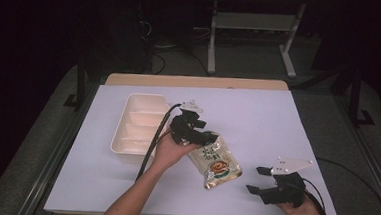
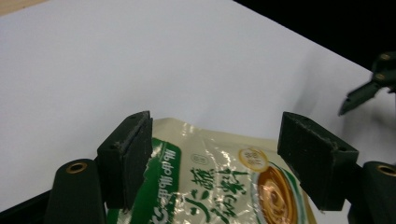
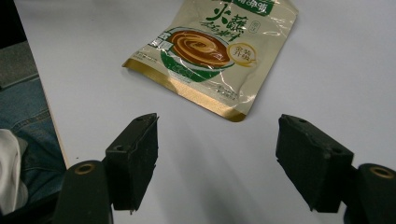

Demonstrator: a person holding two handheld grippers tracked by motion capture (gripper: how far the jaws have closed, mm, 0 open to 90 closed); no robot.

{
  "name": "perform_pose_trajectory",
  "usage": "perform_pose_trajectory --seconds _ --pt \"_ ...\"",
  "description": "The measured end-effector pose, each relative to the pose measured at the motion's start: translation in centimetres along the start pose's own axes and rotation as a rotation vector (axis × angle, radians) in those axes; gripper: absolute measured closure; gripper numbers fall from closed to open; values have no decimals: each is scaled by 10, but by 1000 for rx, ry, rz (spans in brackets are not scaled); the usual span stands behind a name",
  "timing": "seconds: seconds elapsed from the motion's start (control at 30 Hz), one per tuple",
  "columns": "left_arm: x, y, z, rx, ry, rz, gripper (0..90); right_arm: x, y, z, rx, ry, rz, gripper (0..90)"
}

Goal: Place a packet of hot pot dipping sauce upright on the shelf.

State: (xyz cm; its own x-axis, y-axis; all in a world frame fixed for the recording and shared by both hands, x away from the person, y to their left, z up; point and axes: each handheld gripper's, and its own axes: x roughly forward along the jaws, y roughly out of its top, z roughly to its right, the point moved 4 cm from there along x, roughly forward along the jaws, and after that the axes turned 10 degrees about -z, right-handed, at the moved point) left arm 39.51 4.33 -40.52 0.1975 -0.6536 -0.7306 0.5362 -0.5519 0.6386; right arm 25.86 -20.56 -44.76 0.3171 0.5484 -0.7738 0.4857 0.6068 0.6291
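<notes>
While the person's left forearm reaches in from the near edge and angles toward the middle of the counter point(image 1: 258, 111), the left hand point(image 1: 168, 151) holds the left claw point(image 1: 207, 137) low over the top end of a sauce packet point(image 1: 216, 161). That claw stands apart, one jaw on either side of the packet's upper edge in the left gripper view, with the packet point(image 2: 219, 182) lying flat between and below them; neither pad presses on it. The right hand point(image 1: 305, 212) rests near the counter's near right corner, its right claw point(image 1: 256, 180) level and pointing toward the packet, which lies a little ahead of it. Its jaws are also wide apart, with bare counter between them, and the packet point(image 3: 212, 51) sits just beyond their tips in the right gripper view.

One packet lies on the counter: cream-coloured, with green print and a brown swirl pictured on it. One white tray point(image 1: 127, 133) stands just behind the left claw, beside the left hand. It is split into several compartments, and none appears to hold anything. Two claws, each with a black cable trailing back, are at work.
</notes>
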Motion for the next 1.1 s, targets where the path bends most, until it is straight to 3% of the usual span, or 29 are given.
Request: perform_pose_trajectory --seconds 0.03,0.1,0.17,0.4,0.57,0.67,0.87,1.0,1.1 --pt "3 1 -3 -20 -25 -2 267 1 1 -1 -1 2 1 290" --pt "7 2 -7 -35 -32 -7 274 3 3 -3 -17 1 -4 290" --pt "14 0 -15 -44 -6 -38 284 6 5 -5 -29 5 -14 290" --pt "32 -8 -30 -104 5 -107 290 6 5 -5 -33 4 -11 290" --pt "41 -13 -41 -128 40 -152 295 4 5 -5 -32 1 -5 290" --pt "43 -12 -42 -140 45 -147 299 5 5 -5 -38 -2 -7 291" --pt "50 -14 -44 -165 74 -202 280 5 5 -6 -44 -1 -10 292" --pt "55 -15 -45 -176 63 -245 285 5 5 -7 -46 0 -6 293" --pt "54 -15 -45 -183 40 -247 311 5 5 -6 -46 -1 -6 293"
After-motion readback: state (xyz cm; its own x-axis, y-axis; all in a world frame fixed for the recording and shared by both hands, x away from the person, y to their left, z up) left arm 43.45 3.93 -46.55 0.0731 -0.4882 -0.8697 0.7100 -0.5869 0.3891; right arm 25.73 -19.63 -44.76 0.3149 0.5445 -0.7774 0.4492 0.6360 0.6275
